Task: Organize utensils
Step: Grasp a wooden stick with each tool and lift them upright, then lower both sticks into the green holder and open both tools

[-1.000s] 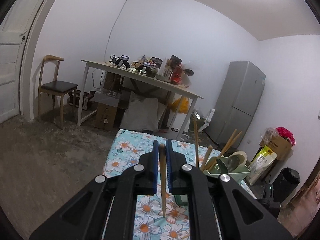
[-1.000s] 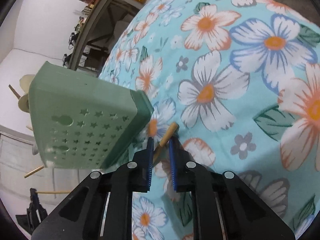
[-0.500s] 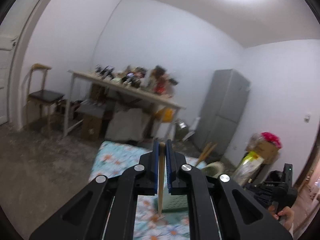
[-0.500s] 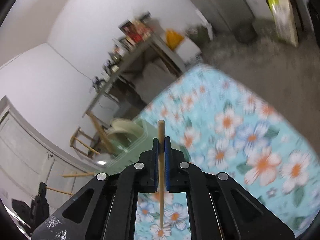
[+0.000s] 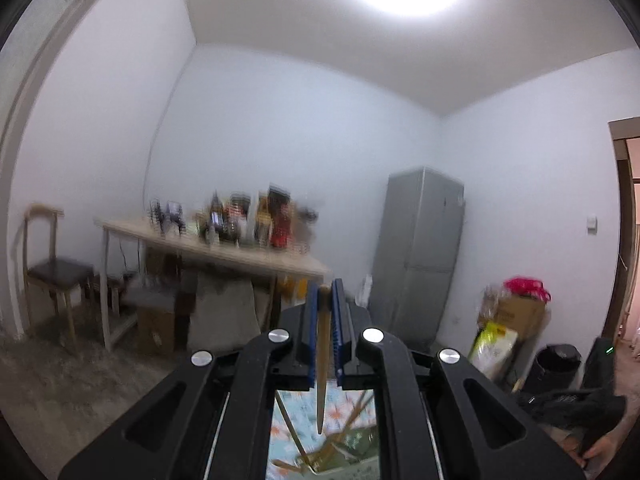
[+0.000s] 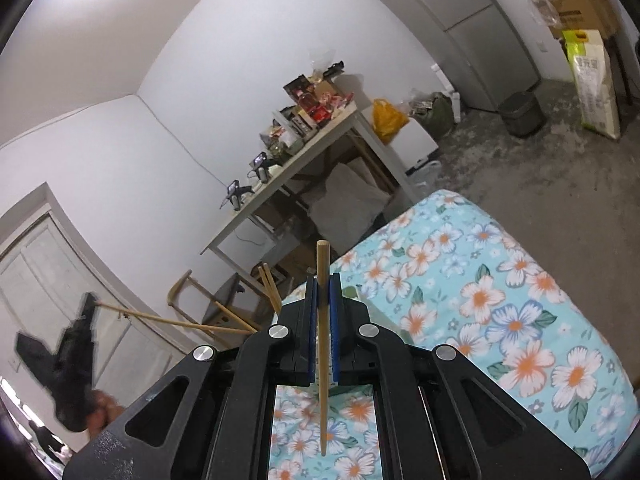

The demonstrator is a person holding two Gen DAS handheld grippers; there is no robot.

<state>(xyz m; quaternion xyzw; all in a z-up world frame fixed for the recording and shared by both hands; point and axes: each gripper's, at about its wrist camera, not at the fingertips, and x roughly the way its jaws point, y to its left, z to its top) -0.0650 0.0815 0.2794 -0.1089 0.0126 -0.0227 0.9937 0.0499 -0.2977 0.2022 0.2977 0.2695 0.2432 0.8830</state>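
I hold one chopstick [image 5: 322, 364] upright in my left gripper [image 5: 326, 300], another chopstick [image 6: 323, 344] upright in my right gripper [image 6: 322, 280], both clamped, lifted higher above the floral table [image 6: 500, 304] than before.

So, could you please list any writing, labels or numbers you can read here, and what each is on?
None can be read.
Yellow-and-white sack: dark characters, too small to read.
Cardboard box: faint print, illegible.
Packages on the side table: labels too small; blurred in the left wrist view.
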